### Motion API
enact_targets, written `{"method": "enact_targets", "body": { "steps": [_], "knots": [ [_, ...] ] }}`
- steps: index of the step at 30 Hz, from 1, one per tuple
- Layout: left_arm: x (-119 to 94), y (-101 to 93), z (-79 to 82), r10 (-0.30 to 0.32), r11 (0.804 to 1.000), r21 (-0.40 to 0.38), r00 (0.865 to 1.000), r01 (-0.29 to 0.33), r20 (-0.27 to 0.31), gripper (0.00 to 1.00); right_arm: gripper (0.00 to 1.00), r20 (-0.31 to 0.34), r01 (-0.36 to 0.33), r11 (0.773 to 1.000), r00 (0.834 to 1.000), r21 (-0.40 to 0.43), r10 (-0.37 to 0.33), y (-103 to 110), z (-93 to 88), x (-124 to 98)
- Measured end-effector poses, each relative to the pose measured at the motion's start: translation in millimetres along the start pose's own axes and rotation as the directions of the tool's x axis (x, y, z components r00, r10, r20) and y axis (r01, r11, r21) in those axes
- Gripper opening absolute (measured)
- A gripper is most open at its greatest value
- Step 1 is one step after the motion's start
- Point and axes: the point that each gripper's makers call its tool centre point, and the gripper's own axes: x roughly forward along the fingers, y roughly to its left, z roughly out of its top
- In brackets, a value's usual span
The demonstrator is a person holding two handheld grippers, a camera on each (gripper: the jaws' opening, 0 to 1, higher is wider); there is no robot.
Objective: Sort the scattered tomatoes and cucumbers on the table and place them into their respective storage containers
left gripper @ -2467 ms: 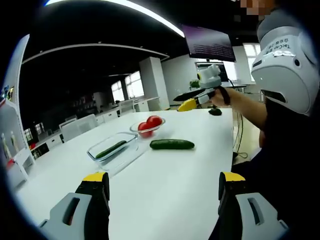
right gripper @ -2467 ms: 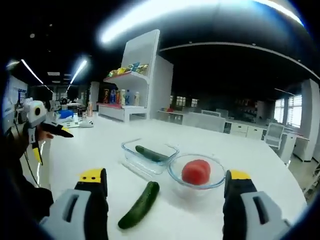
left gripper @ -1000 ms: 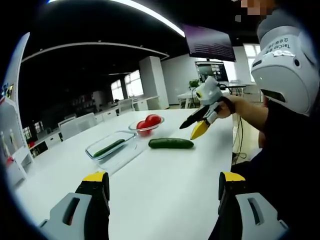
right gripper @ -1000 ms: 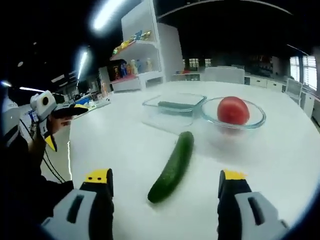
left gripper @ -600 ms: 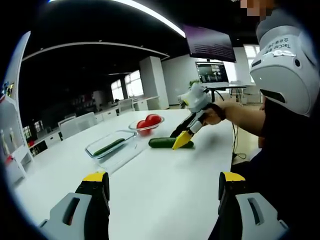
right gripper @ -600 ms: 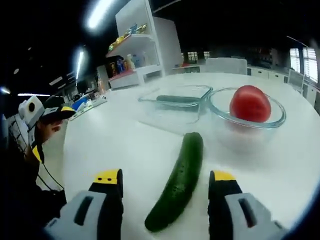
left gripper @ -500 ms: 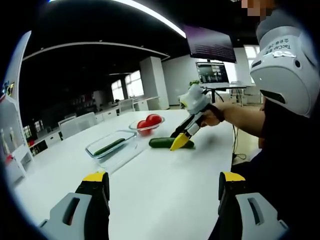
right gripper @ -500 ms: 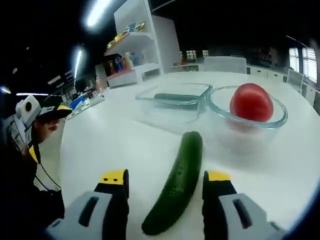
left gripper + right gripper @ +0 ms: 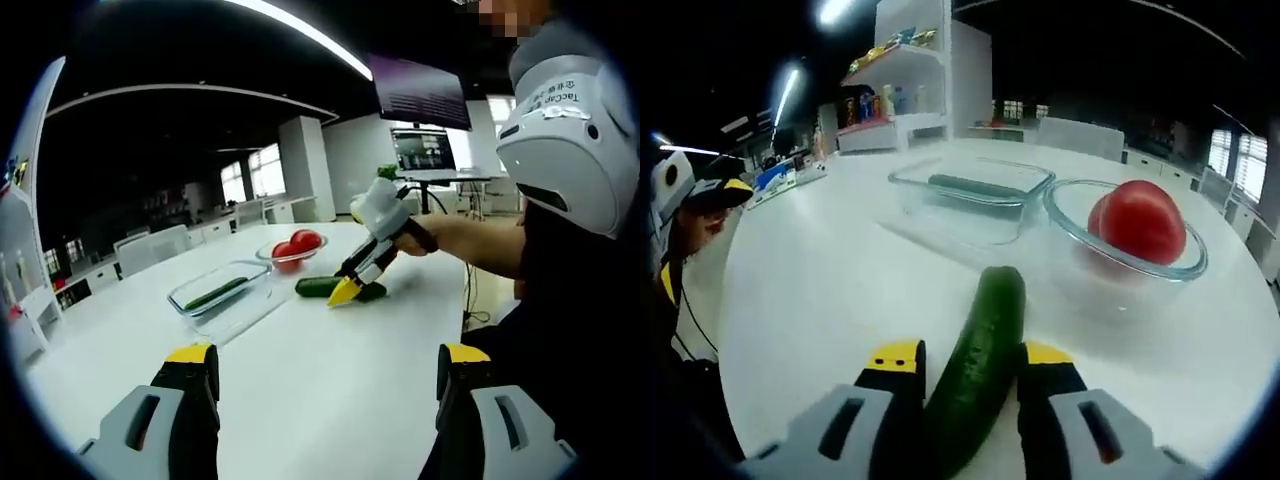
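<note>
One cucumber (image 9: 975, 372) was pinched in the right gripper (image 9: 965, 365); beyond it, another lay in the rectangular glass container (image 9: 970, 200), tomatoes in the glass bowl (image 9: 1127, 240). The left gripper (image 9: 325, 375) was spread, idle.

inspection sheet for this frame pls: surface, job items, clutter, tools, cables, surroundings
Surface: white table, bare near the left tool.
Job's things: loose cucumber lying on the table; second cucumber inside the rectangular glass box; tomatoes in the round glass bowl.
Clutter: nothing seen.
Grippers: right tool closed around the loose cucumber, jaws on both its sides; left tool open, held back over the table.
Cables: dark cable hanging off the far table edge.
Surroundings: shelf of bottles, wall screen, office desks, windows.
</note>
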Motion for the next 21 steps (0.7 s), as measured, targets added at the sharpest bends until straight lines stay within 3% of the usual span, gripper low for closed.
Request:
{"method": "enact_targets", "body": {
  "steps": [5, 21],
  "knots": [
    [1.2, -0.3, 0.7, -0.006, 1.0, 0.001, 1.0, 0.006, 0.005, 0.9, 0.33, -0.008, 0.004, 0.998, 1.0, -0.056, -0.004, 2.2, -0.2, 2.9],
    [-5.0, 2.7, 4.4, 0.01, 1.0, 0.012, 1.0, -0.01, 0.012, 0.89, 0.21, -0.054, 0.03, 0.999, 0.998, -0.023, -0.031, -3.7, 2.5, 6.9]
  ]
}}
